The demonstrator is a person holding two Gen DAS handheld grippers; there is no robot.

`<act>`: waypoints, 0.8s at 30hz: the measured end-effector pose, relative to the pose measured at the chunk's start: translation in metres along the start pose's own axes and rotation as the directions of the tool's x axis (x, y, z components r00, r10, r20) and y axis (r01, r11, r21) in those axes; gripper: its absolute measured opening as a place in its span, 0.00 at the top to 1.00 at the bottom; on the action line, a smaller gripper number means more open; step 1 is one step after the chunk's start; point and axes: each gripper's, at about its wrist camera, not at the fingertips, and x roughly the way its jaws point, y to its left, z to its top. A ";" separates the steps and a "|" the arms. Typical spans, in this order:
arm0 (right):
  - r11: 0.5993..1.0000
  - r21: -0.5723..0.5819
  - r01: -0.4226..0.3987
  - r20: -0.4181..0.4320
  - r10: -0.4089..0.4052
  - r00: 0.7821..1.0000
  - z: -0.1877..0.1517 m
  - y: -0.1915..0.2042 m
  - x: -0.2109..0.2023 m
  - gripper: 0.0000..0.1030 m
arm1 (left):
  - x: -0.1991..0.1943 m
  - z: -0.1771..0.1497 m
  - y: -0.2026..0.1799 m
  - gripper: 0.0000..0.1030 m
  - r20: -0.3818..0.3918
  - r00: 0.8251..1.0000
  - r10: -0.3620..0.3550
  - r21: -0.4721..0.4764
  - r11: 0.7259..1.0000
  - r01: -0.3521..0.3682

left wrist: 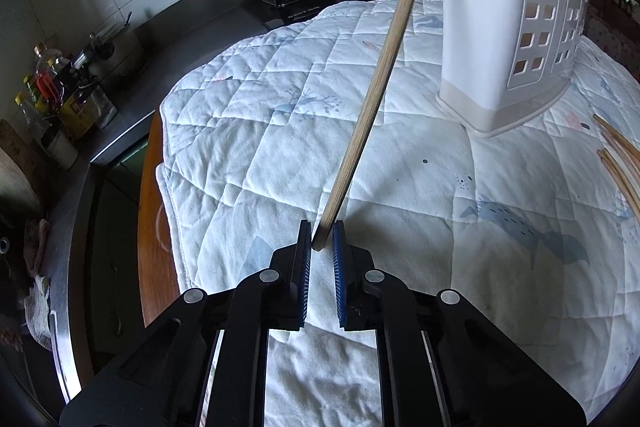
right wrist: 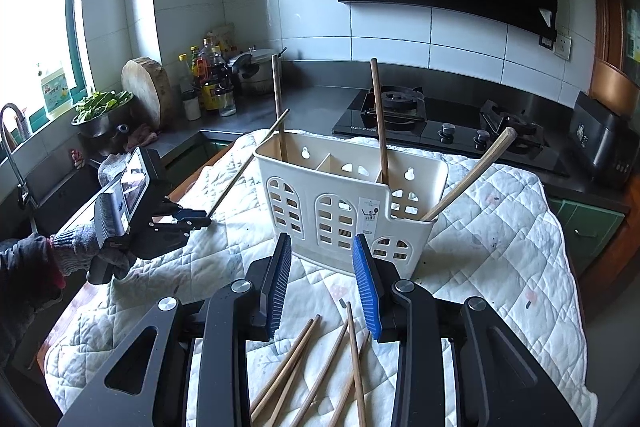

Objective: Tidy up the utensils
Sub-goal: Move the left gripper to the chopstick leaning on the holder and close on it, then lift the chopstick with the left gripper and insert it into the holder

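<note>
Left gripper (left wrist: 321,235) pinches one chopstick (left wrist: 380,79); right gripper (right wrist: 322,247) hangs empty over the loose pile.

The left jaws are closed down on the lower end of the chopstick, which slants up and away from them toward the white utensil holder (left wrist: 500,39), standing ahead and to their right on the quilted cloth (left wrist: 248,131) that covers the table. The right jaws stand partly apart with nothing between them; the holder sits just ahead of them, with three wooden sticks (right wrist: 380,115) already in its compartments. Several loose chopsticks (right wrist: 316,363) lie on the cloth below and behind the right jaws. A gloved hand (right wrist: 76,247) holds the left gripper.
</note>
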 end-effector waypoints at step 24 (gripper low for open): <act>0.998 0.035 -0.048 0.077 0.045 0.996 -0.006 0.009 -0.049 0.69 | -0.135 -0.003 -0.032 0.94 0.160 0.958 0.236 0.297 0.914 -0.275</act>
